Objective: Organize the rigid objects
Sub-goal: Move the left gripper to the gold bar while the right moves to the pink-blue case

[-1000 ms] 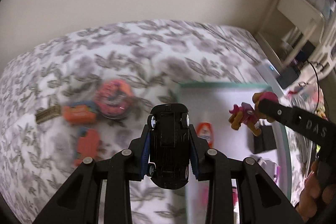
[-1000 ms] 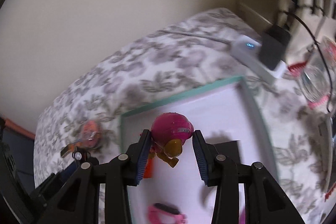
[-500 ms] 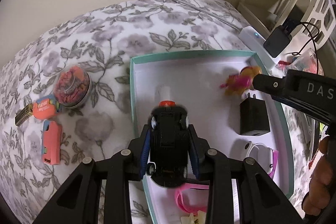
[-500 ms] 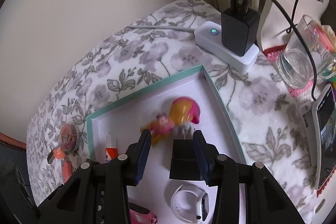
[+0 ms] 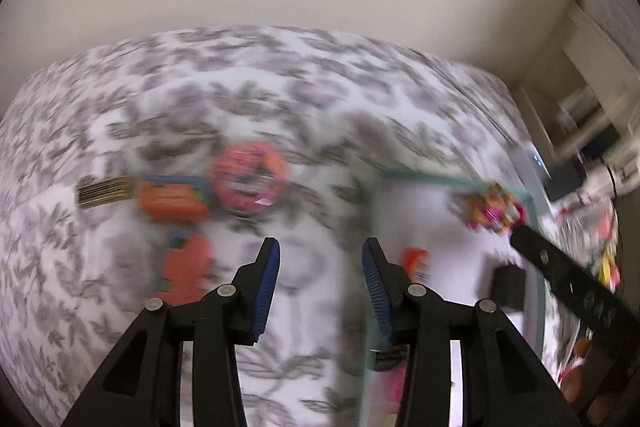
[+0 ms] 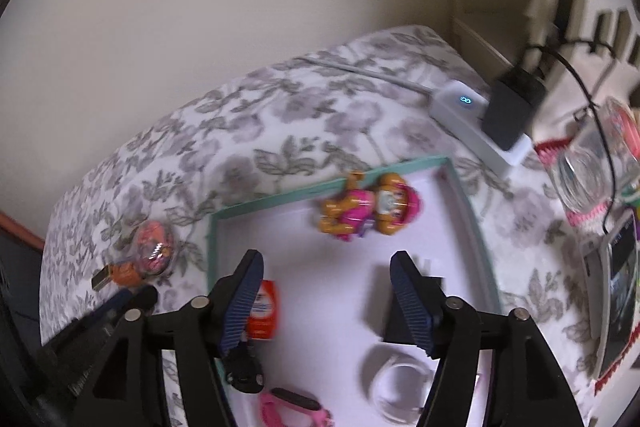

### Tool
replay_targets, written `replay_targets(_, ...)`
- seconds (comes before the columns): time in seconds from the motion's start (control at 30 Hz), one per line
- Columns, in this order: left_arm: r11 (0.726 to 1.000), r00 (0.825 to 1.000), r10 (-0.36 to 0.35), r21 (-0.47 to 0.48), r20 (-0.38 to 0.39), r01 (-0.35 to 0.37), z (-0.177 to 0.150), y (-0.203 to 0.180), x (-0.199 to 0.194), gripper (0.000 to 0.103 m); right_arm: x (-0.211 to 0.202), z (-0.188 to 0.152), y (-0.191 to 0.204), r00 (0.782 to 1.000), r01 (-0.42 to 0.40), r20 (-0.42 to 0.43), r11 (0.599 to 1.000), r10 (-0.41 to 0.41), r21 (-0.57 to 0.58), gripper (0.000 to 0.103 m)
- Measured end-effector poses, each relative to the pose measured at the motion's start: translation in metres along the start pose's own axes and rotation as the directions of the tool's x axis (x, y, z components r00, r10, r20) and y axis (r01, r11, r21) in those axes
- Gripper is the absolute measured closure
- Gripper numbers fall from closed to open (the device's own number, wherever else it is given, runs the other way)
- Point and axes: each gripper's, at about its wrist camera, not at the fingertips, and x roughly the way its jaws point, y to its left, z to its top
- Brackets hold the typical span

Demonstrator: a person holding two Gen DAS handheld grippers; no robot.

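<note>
A: Released since the earlier frames: the pink-and-orange figure [image 6: 370, 207], formerly pinched by the right gripper [image 6: 324, 301], is now laid on its side at the far edge of the teal-rimmed tray [image 6: 472, 219], near the far right corner.

B: And the black toy car?

A: Let go as well. It [image 6: 243, 367] is recorded just inside the tray's left edge, near the front, partly hidden behind the right gripper's left finger. The left gripper [image 5: 320, 279] is listed with jaws opening and nothing between them, held over the floral cloth [image 5: 280, 99] just left of the tray. The view is blurred.

B: State of the right gripper?

A: Jaws opening, spread wide, nothing between the pads.

B: Other tray contents?

A: An orange-capped tube [image 6: 262, 311] by the left edge, a black charger [image 6: 404, 311] toward the right edge, a white ring-shaped item [image 6: 400, 383] and a pink band [image 6: 292, 407] at the front.

B: Outside the tray?

A: On the cloth to the left: a round pink container [image 5: 248, 179], an orange USB stick [image 5: 168, 201], an orange block [image 5: 184, 267]. Beyond the far right corner, a white power strip [image 6: 472, 123] is noted with a black adapter [image 6: 510, 107] plugged in.
</note>
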Motion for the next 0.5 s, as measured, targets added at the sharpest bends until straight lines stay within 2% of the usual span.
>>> replay_targets(0.07,0.998,0.999,0.034,-0.051,0.009,-0.033,0.006,0.022,-0.003,0.056,0.004,-0.003,0.015,1.000,-0.008,-0.002,0.999,0.008,-0.031,0.027)
replay_targets(0.1,0.995,0.998,0.055,-0.088,0.014,-0.054,0.009,0.038,-0.005,0.050,0.007,-0.005,0.025,1.000,-0.014,-0.007,0.998,0.013,-0.054,0.026)
replay_targets(0.13,0.992,0.998,0.067,-0.111,0.018,-0.065,0.011,0.049,-0.007,0.031,0.010,-0.008,0.033,1.000,-0.018,-0.013,0.997,0.017,-0.076,0.025)
replay_targets(0.17,0.988,0.997,0.079,-0.135,0.024,-0.076,0.012,0.060,-0.008,0.023,0.014,-0.010,0.043,1.000,-0.024,-0.017,0.995,0.022,-0.099,0.025)
replay_targets(0.3,0.967,0.990,0.133,-0.224,0.041,-0.121,0.017,0.106,-0.016,0.022,0.026,-0.021,0.079,0.998,-0.061,-0.035,0.985,0.056,-0.160,0.022)
replay_targets(0.37,0.953,0.986,0.160,-0.268,0.043,-0.143,0.017,0.129,-0.019,0.017,0.032,-0.028,0.096,0.996,-0.089,-0.047,0.981,0.082,-0.175,0.021)
replay_targets(0.43,0.937,0.981,0.187,-0.308,0.046,-0.164,0.016,0.151,-0.021,0.013,0.036,-0.034,0.110,0.993,-0.109,-0.055,0.976,0.100,-0.188,0.013)
replay_targets(0.5,0.923,0.976,0.211,-0.339,0.046,-0.183,0.015,0.169,-0.024,0.012,0.041,-0.041,0.126,0.991,-0.128,-0.064,0.969,0.117,-0.211,0.010)
